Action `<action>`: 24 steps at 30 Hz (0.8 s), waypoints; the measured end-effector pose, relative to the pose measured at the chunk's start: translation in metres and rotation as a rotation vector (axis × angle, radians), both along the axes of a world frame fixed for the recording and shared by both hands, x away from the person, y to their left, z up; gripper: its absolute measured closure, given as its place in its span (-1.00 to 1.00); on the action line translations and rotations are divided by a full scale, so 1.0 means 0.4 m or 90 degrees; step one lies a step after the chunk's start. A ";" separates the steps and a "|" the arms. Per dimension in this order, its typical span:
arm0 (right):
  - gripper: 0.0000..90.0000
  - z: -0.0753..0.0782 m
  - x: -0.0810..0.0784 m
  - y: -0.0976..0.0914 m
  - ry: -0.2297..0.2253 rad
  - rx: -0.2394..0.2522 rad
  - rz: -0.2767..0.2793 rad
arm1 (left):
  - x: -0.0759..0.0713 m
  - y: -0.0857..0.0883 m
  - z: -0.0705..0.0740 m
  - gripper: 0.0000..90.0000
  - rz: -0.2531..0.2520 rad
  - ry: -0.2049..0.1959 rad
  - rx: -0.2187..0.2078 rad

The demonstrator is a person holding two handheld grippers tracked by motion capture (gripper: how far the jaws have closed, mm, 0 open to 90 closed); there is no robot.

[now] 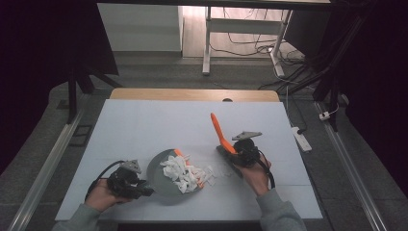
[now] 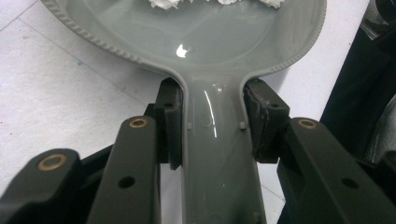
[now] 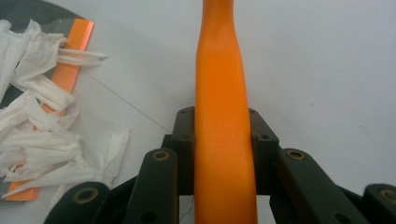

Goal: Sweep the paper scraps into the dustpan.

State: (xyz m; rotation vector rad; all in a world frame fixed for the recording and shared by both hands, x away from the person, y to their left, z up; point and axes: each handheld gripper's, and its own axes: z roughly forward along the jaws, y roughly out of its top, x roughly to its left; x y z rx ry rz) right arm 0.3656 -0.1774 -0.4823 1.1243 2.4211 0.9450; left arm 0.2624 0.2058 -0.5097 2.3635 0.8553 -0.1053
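Grey dustpan (image 1: 166, 180) is sitting flat on the white table (image 1: 144, 130), near the front edge, left of centre. Shredded white paper scraps (image 1: 185, 174) are piling over its orange lip (image 1: 179, 153) and spilling onto the table just beside it.

Left gripper (image 1: 144, 191) is clamping the dustpan's handle (image 2: 219, 154), jaws squeezing both sides right where the neck meets the pan. Judgement: moulded plastic, stiff and light, glossy so likely a bit slick. The grip near the neck is giving good control of tilt, and the small nubs on the handle should be helping against sliding.

Right gripper (image 1: 239, 153) is holding the orange brush handle (image 3: 224, 140), jaws closed on it low down, handle pointing up and away from the person. Brush head (image 1: 230, 161) is resting on the table to the right of the pile, apart from it. Also stiff light plastic by the look; smooth and tapered, so it could be twisting in the jaws under side load.

Paper is the awkward part: very light, soft, likely fluttering and snagging rather than rolling. Judging that slow low strokes toward the lip are needed, keeping the pan pressed flat so strips aren't slipping under the edge.
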 end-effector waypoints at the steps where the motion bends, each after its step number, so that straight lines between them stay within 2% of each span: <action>1: 0.56 0.000 -0.001 0.004 0.002 0.002 0.001 | 0.000 -0.001 0.000 0.36 -0.001 0.000 0.001; 8: 0.56 -0.005 -0.007 0.042 0.006 -0.006 0.016 | 0.000 -0.009 0.000 0.36 -0.004 0.000 -0.001; 13: 0.56 -0.008 -0.022 0.081 0.004 -0.017 0.039 | -0.001 -0.016 -0.001 0.36 -0.007 0.002 -0.002; 24: 0.56 -0.013 -0.054 0.167 0.009 -0.013 0.094 | -0.002 -0.028 -0.001 0.36 -0.013 0.001 -0.002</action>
